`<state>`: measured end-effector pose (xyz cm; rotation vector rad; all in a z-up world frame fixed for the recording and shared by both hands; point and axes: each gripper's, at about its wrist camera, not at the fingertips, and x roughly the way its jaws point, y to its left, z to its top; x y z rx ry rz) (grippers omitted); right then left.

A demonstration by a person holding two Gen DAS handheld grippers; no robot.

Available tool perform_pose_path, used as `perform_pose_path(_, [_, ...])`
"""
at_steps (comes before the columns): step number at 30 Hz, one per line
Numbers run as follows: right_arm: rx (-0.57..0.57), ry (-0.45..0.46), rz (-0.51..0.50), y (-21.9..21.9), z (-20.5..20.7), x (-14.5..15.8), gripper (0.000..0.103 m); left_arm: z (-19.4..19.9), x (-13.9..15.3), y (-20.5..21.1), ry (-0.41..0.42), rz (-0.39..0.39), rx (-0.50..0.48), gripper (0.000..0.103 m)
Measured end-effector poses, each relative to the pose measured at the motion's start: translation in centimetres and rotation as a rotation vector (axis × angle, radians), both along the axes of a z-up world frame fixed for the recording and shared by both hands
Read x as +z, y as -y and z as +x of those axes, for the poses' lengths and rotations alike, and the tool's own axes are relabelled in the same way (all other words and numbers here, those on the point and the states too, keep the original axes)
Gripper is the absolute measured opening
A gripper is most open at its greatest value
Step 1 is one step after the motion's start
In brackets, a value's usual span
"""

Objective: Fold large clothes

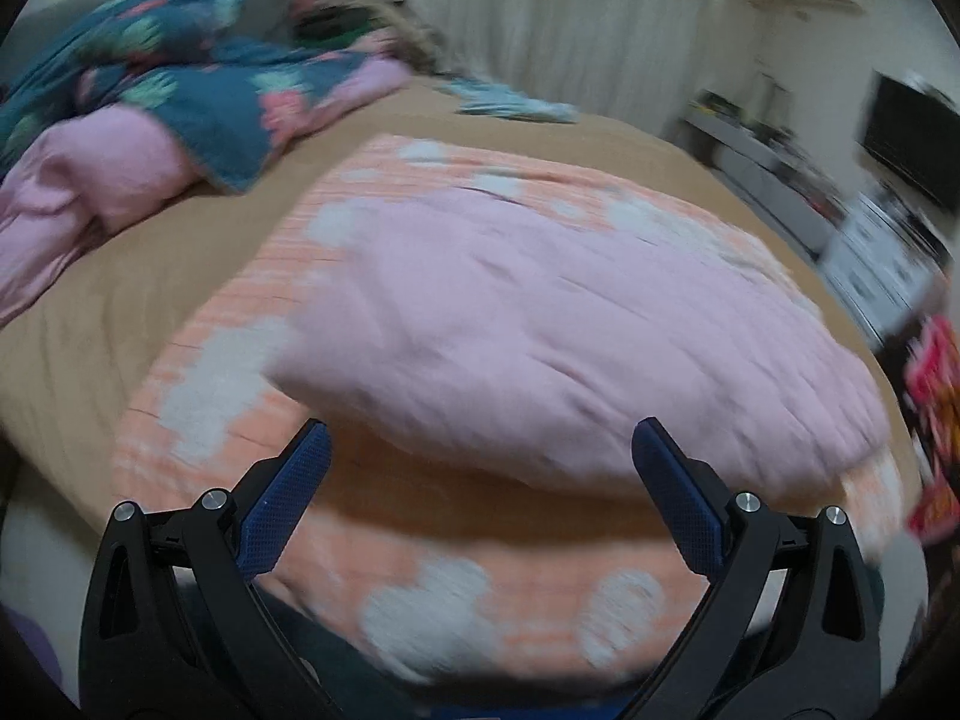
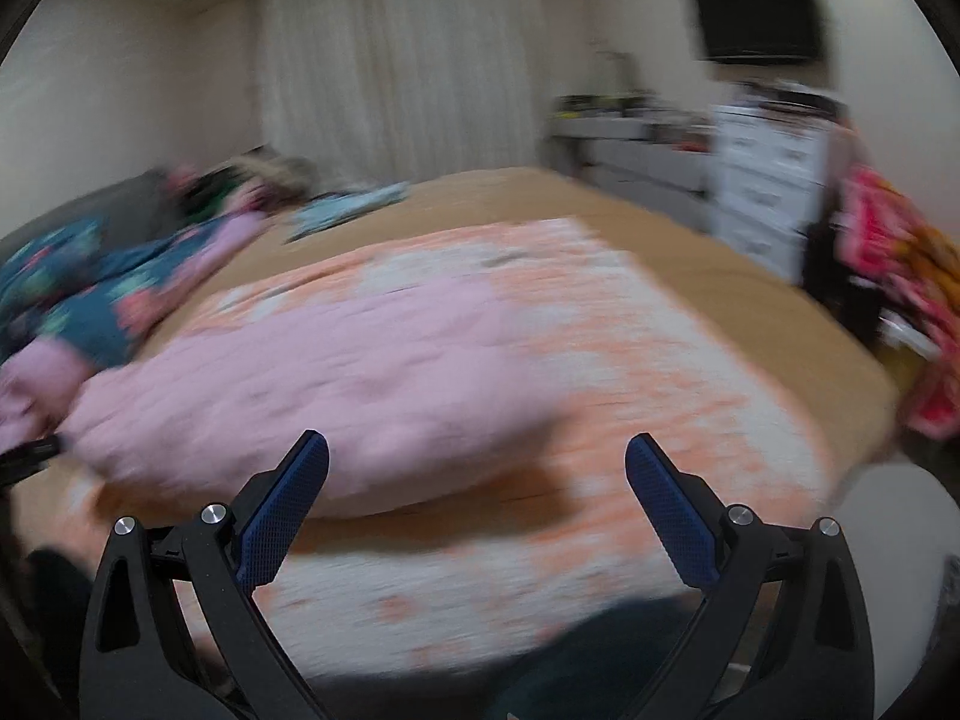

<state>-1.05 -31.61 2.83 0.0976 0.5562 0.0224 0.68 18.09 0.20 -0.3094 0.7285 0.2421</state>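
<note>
Left gripper is spread wide, nothing held between the blue pads; right gripper likewise spread and empty. Both are hung just above the near edge of the pink cloth, which is laid as a puffy, doubled-looking slab on the orange blanket, itself spread flat over the tan bed. Both views are heavily motion-blurred, so edges and layer count cannot be read for certain. The scene fits either a fold just laid down and released, or a fresh grab about to be made on the near hem; which one is not settled by the pictures. In either case, good practice is judged as follows: corners are to be pinched through all layers, not the top one only; both grippers are to be kept level and equally spaced so the fold line is kept straight; the cloth is to be carried low so trapped air is pressed out, since the bulge suggests it is soft and springy. The orange blanket below is likely to be snagged if pads are driven too deep. A teal floral heap is left well apart at the far left.
</note>
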Motion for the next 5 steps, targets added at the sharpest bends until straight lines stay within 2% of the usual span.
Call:
perform_pose_path(2, [-0.153, -0.011, -0.023, 5.2, 1.1, -1.0, 0.099, 1.1, -0.2, -4.3, -0.004, -0.012, 0.085, 0.094])
perform_pose_path(3, [-0.274, -0.046, -0.049, 9.5, 2.0, -2.4, 0.099, 1.8, -0.3, -6.6, -0.011, -0.010, 0.129, 0.094])
perform_pose_path(5, [-0.427, -0.128, -0.088, 15.2, 3.2, -4.9, 0.099, 3.3, -1.1, -12.4, -0.038, 0.017, 0.260, 0.094])
